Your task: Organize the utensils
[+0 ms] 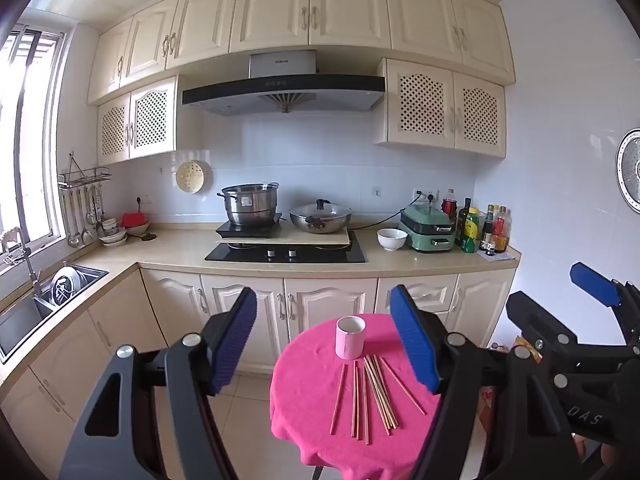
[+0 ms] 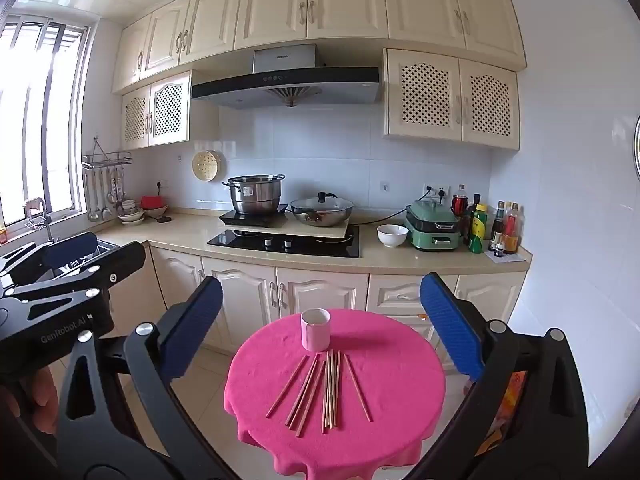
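A small round table under a pink cloth (image 1: pixel 304 408) (image 2: pixel 404 384) stands ahead of and below both grippers. On its far side an empty pink cup (image 1: pixel 350 338) (image 2: pixel 315 330) stands upright. Just in front of the cup, several wooden chopsticks (image 1: pixel 370 392) (image 2: pixel 326 390) lie fanned out on the cloth. My left gripper (image 1: pixel 324 340) (image 2: pixel 100 250) hovers short of the table, open, with nothing between its blue pads. Beside it on the right, my right gripper (image 2: pixel 322 324) (image 1: pixel 560 304) is also wide open and holds nothing. Neither gripper touches anything.
Cream cabinets and a counter (image 1: pixel 184 248) run behind the table, with a hob (image 1: pixel 286 254), steel pot (image 1: pixel 250 208), wok (image 1: pixel 320 218), white bowl (image 1: pixel 392 239), green cooker (image 1: pixel 430 228) and bottles (image 1: pixel 484 226). A sink (image 1: pixel 28 312) sits at the left. Tiled floor (image 2: pixel 200 384) surrounds the table.
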`<state>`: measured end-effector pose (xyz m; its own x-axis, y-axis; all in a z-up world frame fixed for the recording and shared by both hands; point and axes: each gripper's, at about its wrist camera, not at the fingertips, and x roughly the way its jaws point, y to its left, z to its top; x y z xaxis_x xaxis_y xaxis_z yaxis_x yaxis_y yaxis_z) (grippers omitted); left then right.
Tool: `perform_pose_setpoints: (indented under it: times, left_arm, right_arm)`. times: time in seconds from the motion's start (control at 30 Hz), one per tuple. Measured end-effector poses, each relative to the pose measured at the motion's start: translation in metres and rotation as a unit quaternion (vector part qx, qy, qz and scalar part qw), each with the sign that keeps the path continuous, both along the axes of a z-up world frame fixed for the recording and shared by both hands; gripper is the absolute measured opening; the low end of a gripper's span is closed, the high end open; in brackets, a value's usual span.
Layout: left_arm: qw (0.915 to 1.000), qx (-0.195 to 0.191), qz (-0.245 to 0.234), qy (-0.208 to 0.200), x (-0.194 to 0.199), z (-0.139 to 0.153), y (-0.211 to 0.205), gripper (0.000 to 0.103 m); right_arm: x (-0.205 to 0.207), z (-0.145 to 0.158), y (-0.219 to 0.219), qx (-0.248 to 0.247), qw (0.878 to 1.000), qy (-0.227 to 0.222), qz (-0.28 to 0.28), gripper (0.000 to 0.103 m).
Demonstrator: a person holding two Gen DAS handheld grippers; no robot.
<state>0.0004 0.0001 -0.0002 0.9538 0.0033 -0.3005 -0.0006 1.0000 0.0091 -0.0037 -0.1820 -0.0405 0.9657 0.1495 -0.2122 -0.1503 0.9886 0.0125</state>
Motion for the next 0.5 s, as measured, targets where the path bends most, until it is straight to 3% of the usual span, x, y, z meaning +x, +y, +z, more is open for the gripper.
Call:
perform_pose_setpoints:
  times: [0.5]
  left_arm:
    - [1.0000, 0.001, -0.004, 0.000, 0.0053, -0.0034, -0.0084, 0.069]
  right_arm:
    - [0.0051, -0.0015, 0.0015, -0.002, 1.000, 0.004, -0.001, 0.097]
